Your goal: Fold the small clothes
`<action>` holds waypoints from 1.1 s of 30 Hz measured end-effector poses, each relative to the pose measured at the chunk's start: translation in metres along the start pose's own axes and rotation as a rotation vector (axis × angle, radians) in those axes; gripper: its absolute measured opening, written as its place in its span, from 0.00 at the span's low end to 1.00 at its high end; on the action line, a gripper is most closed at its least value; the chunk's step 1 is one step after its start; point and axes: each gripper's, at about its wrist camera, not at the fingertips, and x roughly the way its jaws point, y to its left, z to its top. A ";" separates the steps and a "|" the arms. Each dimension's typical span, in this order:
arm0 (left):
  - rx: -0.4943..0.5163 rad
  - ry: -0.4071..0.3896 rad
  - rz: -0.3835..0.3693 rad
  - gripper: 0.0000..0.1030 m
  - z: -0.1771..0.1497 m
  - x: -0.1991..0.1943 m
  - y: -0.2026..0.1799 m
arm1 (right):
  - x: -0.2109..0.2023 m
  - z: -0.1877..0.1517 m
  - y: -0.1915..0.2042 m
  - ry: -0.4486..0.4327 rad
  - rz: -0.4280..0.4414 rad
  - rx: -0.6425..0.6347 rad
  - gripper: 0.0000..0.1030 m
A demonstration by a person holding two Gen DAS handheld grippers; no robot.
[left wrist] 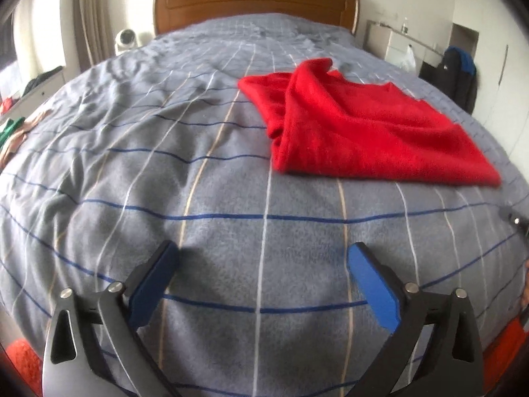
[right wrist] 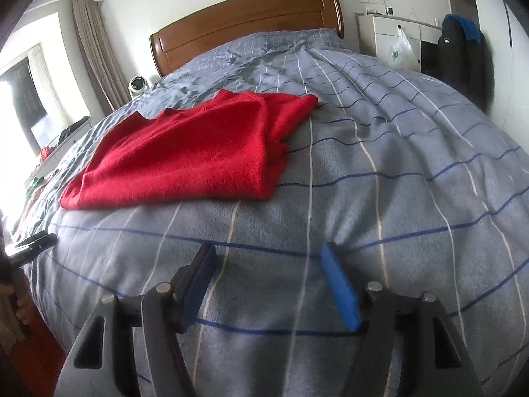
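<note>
Garment: red sweater (left wrist: 363, 125) part-folded, mid-bed.
Left tool (left wrist: 264, 278): jaws apart, empty.
Right tool (right wrist: 267, 281): likewise.
Advice: pinch both near-edge corners together.

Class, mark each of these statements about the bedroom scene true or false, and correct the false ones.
1. The red garment lies folded on the bed cover. True.
2. The left gripper is clamped on the red garment. False: its jaws stand open over bare cover, with nothing between them.
3. The right gripper holds nothing. True.
4. The bed cover is plain white. False: it is grey-blue with a grid of blue and pale lines.
5. The headboard is wooden and brown. True.
6. The red garment hangs on the headboard. False: it rests flat on the cover, well short of the headboard.
</note>
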 end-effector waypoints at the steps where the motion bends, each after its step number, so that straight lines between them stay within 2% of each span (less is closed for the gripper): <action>1: 0.010 -0.001 0.011 0.99 0.000 0.002 -0.002 | 0.000 -0.002 0.000 -0.007 0.001 0.002 0.68; 8: 0.019 -0.011 0.020 1.00 -0.003 0.002 -0.003 | 0.006 -0.009 0.013 -0.009 -0.030 -0.070 0.81; 11: 0.026 -0.018 0.031 1.00 -0.004 0.002 -0.004 | 0.007 -0.011 0.014 -0.010 -0.032 -0.085 0.84; 33: 0.033 -0.028 0.045 1.00 -0.008 0.001 -0.007 | 0.005 -0.011 0.012 -0.010 -0.026 -0.083 0.85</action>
